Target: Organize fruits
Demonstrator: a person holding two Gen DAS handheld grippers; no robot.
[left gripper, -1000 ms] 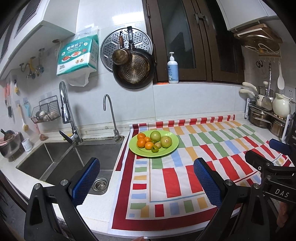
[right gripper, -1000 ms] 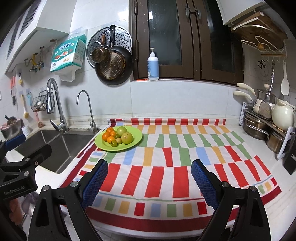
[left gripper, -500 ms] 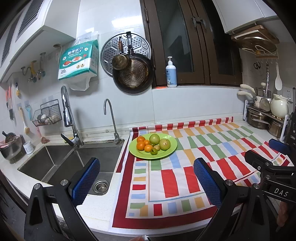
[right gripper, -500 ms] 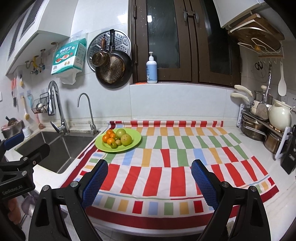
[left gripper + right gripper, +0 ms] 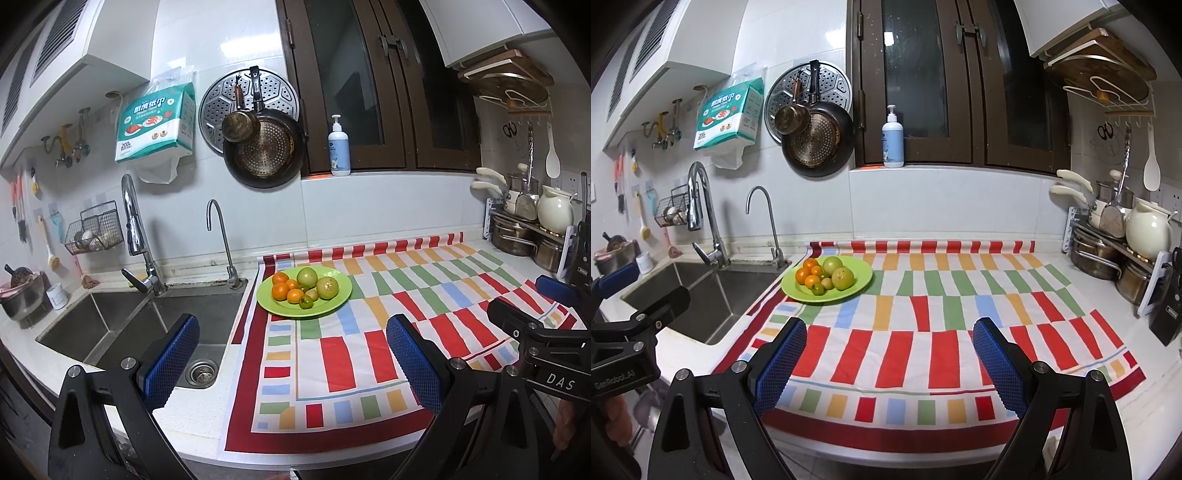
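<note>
Sitting together on the green plate (image 5: 334,300), the fruits (image 5: 303,286) are lying at the back-left part of the striped cloth (image 5: 373,325), just beside the sink (image 5: 147,325). That is the fact any reach is turning on: from the left gripper (image 5: 291,363) the plate is lying almost straight ahead, between the lines of its two fingers and well forward of them, while from the right gripper (image 5: 890,363) the same plate (image 5: 862,278) is lying ahead and off to the left, beyond its left finger. So the left hand is looking like the nearer and squarer of the two for a reach into the pile.

Both grippers are standing wide, the blue pads far apart, and neither is holding anything. They are hovering over the near edge of the bench, well apart from the plate.

On the plate, four small oranges (image 5: 809,273) are crowding the sink side, two large greenish fruits (image 5: 837,271) are taking the middle and right, and a dark green one (image 5: 306,302) and a small pale one are sitting at the front. They are round, so no long axis is deciding the grip; their touching neighbours are the awkward part, since fingers are needing room on both sides.

Whether this heap is the sorted result or the mix waiting to be sorted, I am not able to tell: gathered on one plate fits both.
</note>
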